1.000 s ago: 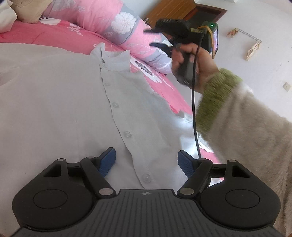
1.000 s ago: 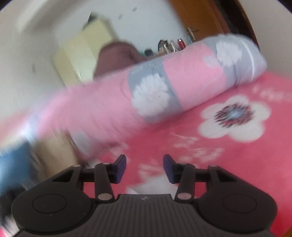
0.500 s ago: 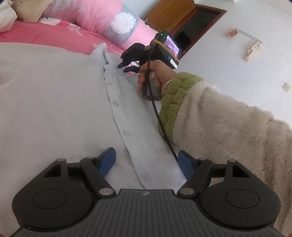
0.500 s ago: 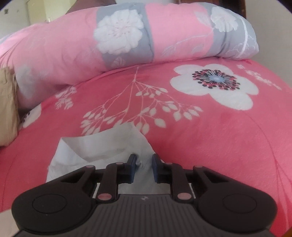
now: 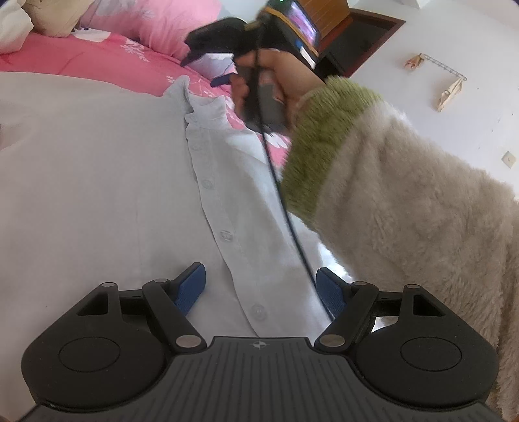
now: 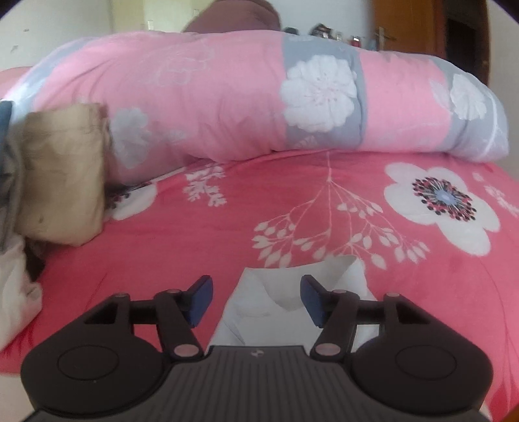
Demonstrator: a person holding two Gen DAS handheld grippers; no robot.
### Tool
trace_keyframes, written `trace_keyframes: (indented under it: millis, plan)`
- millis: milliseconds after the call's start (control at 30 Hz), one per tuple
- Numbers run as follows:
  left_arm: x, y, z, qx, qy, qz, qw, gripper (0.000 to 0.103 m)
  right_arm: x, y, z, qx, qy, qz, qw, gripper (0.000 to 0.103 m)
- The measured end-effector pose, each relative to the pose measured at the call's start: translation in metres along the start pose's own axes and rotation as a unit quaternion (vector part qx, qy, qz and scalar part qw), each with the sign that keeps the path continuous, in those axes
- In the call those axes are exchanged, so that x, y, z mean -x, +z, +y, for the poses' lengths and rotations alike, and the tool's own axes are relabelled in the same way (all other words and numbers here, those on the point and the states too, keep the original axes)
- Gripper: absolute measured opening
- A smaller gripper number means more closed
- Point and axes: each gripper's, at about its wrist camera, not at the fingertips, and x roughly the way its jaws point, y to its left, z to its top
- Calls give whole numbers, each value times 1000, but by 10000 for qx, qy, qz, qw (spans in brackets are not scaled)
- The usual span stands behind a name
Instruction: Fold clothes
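A pale grey button-up shirt (image 5: 97, 181) lies spread flat on the pink bed, its collar (image 5: 207, 110) at the far end. My left gripper (image 5: 259, 279) is open and hangs low over the button placket (image 5: 227, 235), holding nothing. A hand in a fluffy cream sleeve with a green cuff (image 5: 324, 142) holds my right gripper (image 5: 204, 69) just above the collar. In the right wrist view the right gripper (image 6: 256, 292) has its jaws opening. The collar (image 6: 285, 289) lies below and between them, and the pads do not press on it.
A rolled pink and grey floral duvet (image 6: 259, 97) lies across the far side of the bed. A folded beige cloth (image 6: 61, 175) and other garments (image 6: 13, 285) sit at the left. A wooden door (image 6: 405, 29) and white floor (image 5: 454, 113) lie beyond the bed's right edge.
The right gripper, nearly shut at the collar half a second ago, has spread its jaws and pulled up and back from it. The left gripper has stayed still.
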Motion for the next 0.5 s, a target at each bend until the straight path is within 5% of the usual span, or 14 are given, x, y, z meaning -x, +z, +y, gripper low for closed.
trace_keyframes:
  millis: [200, 300, 500]
  plan:
    - [1, 0, 0, 58, -41, 4, 10000, 76, -15, -11, 24, 539, -381, 214, 9976, 62]
    - [2, 1, 1, 81, -69, -16, 9999, 76, -16, -12, 1, 94, -368, 99, 9992, 62]
    - [4, 3, 4, 166, -144, -17, 9998, 77, 112, -12, -73, -705, 182, -650, 9952, 62]
